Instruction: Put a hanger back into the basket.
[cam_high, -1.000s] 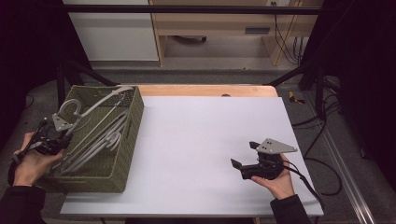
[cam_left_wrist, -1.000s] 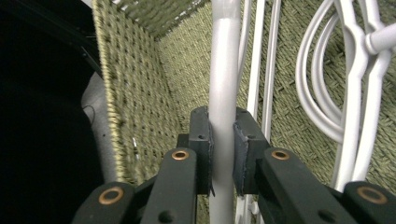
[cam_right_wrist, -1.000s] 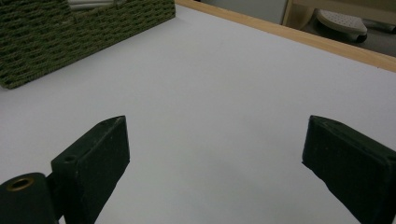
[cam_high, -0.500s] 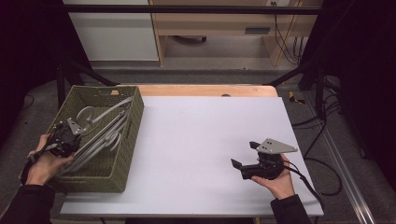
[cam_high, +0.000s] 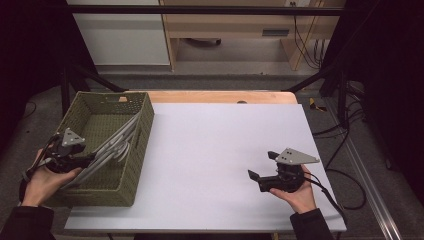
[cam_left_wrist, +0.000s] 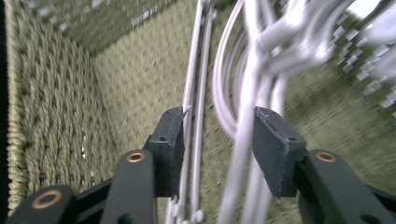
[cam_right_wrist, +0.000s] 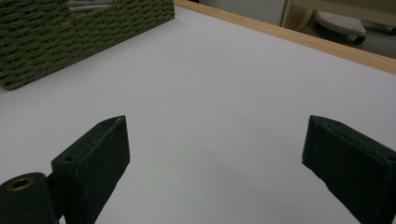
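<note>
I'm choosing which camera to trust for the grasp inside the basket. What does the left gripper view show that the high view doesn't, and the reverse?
Left gripper view alone: the left gripper is part open, with white hangers running between its jaws, and the basket's woven inner wall shows close up.

High view alone: the right gripper, open over the bare white table, and both hands.

Both: the green basket and the white hangers inside it.

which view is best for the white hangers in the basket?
Left gripper view: the white hangers run up close between the left tool's open jaws, inside the basket. The high view shows them small, leaning along the basket's right wall. The right gripper view catches a pale sliver above the rim.
</note>
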